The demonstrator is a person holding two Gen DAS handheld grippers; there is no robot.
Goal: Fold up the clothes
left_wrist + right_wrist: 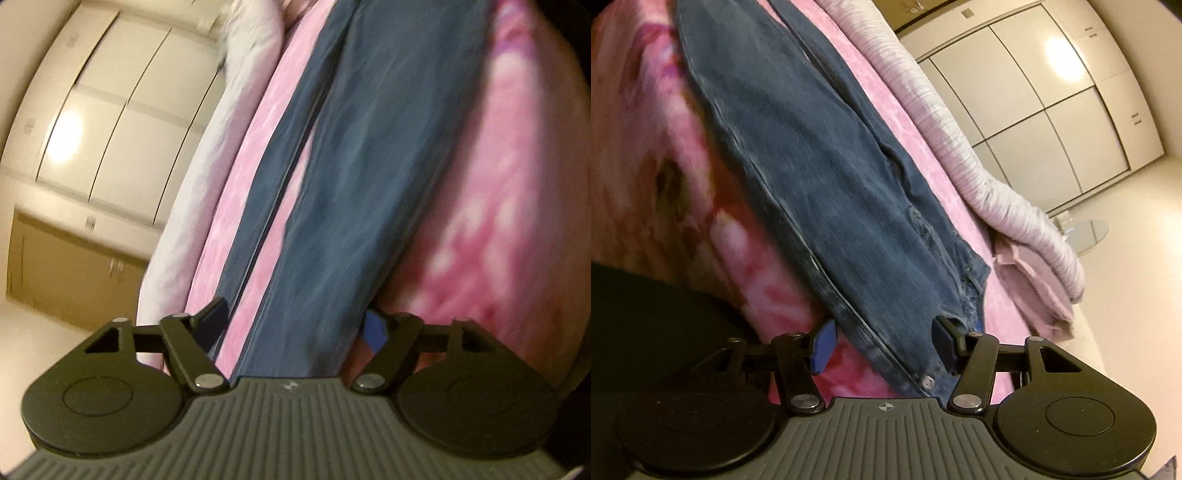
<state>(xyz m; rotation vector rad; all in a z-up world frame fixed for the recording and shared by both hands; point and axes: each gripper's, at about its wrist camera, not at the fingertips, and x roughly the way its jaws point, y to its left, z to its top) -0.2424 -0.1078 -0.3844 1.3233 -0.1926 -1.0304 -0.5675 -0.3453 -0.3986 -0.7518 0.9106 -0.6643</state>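
Two grippers, both spread wide, nothing pinched yet. Jeans (351, 177) stretched long across pink blanket (498, 184), running from 6 o'clock up to 12 in left view; laid flat like that so a fold can go lengthwise or end to end. Left gripper (295, 325) poised over near end of denim, one leg between its fingers, other leg off toward 10 o'clock with a strip of pink showing between. Right gripper (882, 347) straddling waistband end, rivet button just below at 6 o'clock, fingers either side of fabric, probably lined up for a grab. Grey striped bedding (960, 147) bunched along far edge toward 2 o'clock, wardrobe doors (1052, 110) beyond. Left view blurred; touching cloth or just above, cannot tell.
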